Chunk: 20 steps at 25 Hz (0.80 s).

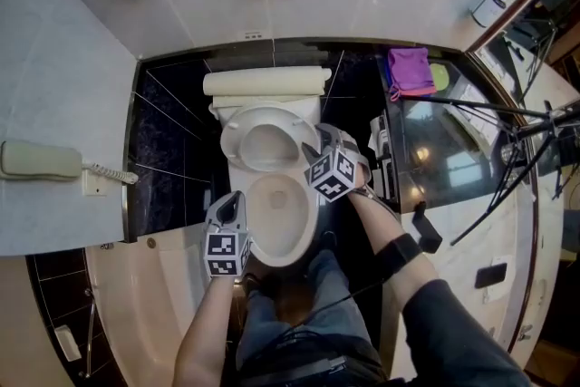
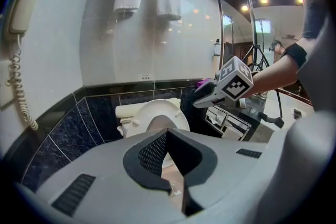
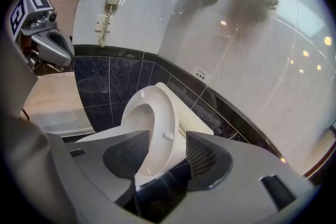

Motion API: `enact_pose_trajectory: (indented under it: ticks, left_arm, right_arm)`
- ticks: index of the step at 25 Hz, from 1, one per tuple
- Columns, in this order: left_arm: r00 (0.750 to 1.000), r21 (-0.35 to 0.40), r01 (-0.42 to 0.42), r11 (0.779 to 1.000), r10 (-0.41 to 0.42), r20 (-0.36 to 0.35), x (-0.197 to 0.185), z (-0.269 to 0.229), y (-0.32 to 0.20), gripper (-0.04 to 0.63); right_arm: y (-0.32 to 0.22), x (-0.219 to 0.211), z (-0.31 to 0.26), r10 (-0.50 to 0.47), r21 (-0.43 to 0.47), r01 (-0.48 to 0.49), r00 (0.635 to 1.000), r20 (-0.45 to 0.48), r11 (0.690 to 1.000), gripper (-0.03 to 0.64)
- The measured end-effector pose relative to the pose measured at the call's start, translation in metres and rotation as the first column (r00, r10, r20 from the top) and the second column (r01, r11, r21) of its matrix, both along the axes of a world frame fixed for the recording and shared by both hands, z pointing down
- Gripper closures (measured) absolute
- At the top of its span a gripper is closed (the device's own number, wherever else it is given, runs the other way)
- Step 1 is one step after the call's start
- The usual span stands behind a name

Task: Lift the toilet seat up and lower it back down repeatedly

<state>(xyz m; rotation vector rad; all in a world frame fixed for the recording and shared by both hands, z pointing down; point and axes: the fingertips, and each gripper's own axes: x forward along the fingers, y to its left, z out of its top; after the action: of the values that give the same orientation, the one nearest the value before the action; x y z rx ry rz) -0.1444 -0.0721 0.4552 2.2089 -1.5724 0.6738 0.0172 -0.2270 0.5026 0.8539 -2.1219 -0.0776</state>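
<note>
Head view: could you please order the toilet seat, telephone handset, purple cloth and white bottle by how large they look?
1. toilet seat, raised: clearly largest.
2. telephone handset and purple cloth: about alike, the handset longer and the cloth squarer, so I won't rank them.
3. white bottle: smallest.

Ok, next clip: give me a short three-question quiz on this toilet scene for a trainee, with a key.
1. True or false: the toilet seat lies flat on the bowl.
2. Which gripper has its jaws apart? A) left gripper B) right gripper C) both
3. Fill in: in the head view, a ____ hangs on the wall to the left of the toilet.
Key: 1 false, the toilet seat stands raised. 2 B, the left gripper's jaws meet at the tips with nothing between them. 3 telephone.
</note>
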Motion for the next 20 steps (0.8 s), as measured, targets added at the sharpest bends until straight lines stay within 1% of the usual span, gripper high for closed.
enact_pose_trajectory:
  ticks: [5, 11, 13, 16, 18, 20]
  left_arm:
    - [1.0, -0.006, 0.026, 1.0, -0.026, 0.005, -0.001, 0.02, -0.016, 0.595]
    - [0.999, -0.024, 0.053, 0.998, -0.053, -0.001, 0.0, 0.043, -0.027, 0.595]
    - [0.998, -0.037, 0.061, 0.997, -0.061, -0.008, 0.001, 0.049, -0.028, 0.595]
    - [0.998, -0.053, 0.067, 0.996, -0.068, -0.014, 0.003, 0.057, -0.026, 0.595]
    - [0.997, -0.054, 0.076, 0.996, -0.077, -0.012, 0.001, 0.064, -0.023, 0.595]
    - [0.997, -0.063, 0.078, 0.995, -0.079, -0.012, 0.001, 0.069, -0.02, 0.595]
  right_arm:
    - [-0.044, -0.021, 0.017, -0.06, 0.039, 0.062, 0.997, -0.051, 0.997, 0.377]
    - [-0.068, -0.05, 0.044, -0.133, 0.058, 0.14, 0.985, -0.108, 0.988, 0.381]
    - [-0.076, -0.057, 0.05, -0.146, 0.071, 0.156, 0.981, -0.128, 0.985, 0.411]
    - [-0.086, -0.061, 0.059, -0.139, 0.086, 0.154, 0.978, -0.158, 0.984, 0.45]
    - [-0.088, -0.063, 0.062, -0.145, 0.091, 0.162, 0.974, -0.175, 0.983, 0.498]
    - [-0.088, -0.064, 0.059, -0.154, 0.099, 0.173, 0.973, -0.175, 0.98, 0.5]
